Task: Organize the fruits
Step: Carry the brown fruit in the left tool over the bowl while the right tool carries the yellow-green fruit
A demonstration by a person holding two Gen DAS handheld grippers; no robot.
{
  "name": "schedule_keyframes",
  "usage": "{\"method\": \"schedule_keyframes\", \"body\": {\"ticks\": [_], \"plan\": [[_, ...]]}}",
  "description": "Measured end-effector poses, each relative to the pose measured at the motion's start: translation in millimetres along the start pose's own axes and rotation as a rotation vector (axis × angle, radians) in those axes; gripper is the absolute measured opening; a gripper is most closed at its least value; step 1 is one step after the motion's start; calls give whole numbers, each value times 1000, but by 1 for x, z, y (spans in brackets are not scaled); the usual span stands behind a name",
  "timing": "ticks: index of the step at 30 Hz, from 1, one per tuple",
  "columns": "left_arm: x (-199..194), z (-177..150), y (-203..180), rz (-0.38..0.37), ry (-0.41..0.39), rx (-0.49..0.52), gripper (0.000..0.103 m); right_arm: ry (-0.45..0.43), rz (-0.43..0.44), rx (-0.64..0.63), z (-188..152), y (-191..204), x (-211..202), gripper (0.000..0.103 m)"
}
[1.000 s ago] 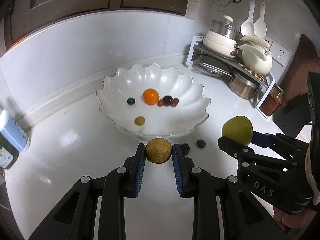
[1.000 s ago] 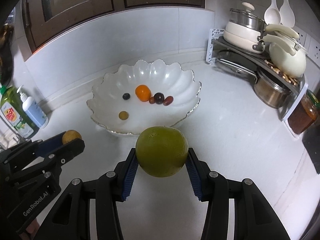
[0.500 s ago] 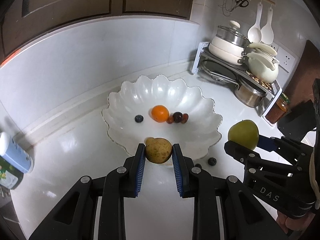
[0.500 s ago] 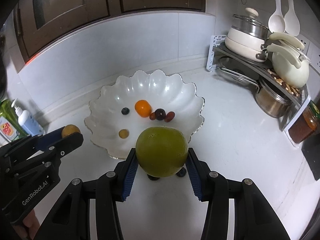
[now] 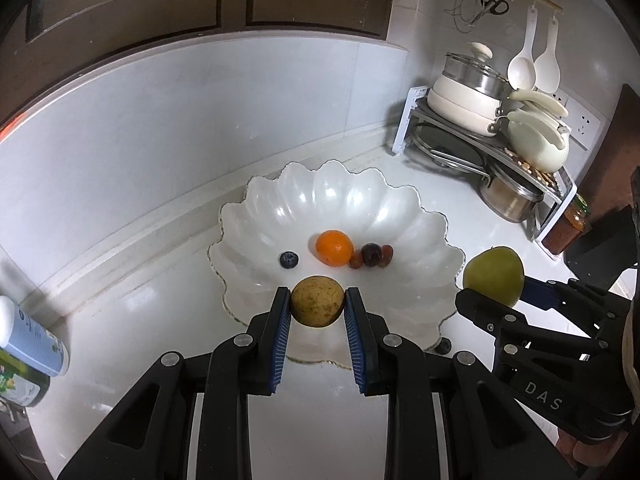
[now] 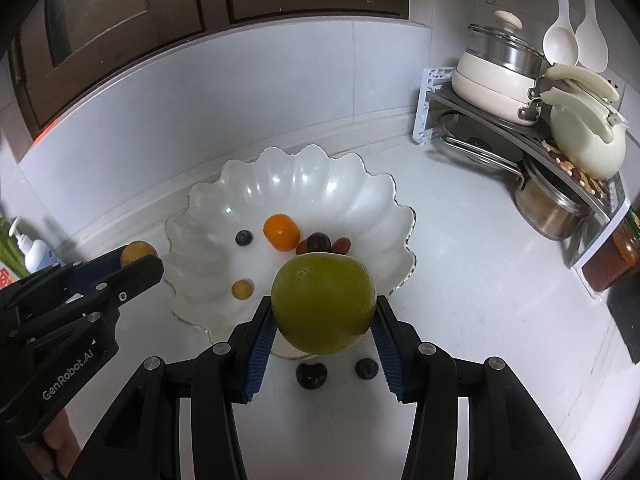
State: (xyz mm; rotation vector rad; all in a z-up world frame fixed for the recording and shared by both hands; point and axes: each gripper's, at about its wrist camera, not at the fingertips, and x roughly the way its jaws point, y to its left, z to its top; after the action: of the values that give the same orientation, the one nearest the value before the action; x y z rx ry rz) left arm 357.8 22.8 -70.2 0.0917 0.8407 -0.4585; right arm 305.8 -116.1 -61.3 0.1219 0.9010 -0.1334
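A: Left gripper (image 5: pixel 317 307) is clamping the brown speckled fruit (image 5: pixel 317 306), hanging just over the scalloped bowl (image 5: pixel 256 216) near rim.

B: Right gripper (image 6: pixel 323 308) is pinching the green fruit (image 6: pixel 323 303), hanging above that rim too; neither nearer.

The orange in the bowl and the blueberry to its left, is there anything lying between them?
Nothing. In both wrist views only bare white bowl floor separates the blueberry from the orange; the dark grapes sit on the orange's other side.
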Motion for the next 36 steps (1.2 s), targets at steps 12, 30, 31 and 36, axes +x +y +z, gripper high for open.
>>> {"method": "schedule_keyframes", "body": {"ticks": [12,30,31,36], "plan": [[18,11,8,-5,17,5,27,19,-9,16,11,2,16,49],[59,8,21,-13,96,11,27,94,-22,34,8,9,49,49],[61,7,21,-15,99,12,28,99,-22,35,7,8,52,49],[71,7,21,-22,117,14,28,128,-24,48,4,5,60,49]]}}
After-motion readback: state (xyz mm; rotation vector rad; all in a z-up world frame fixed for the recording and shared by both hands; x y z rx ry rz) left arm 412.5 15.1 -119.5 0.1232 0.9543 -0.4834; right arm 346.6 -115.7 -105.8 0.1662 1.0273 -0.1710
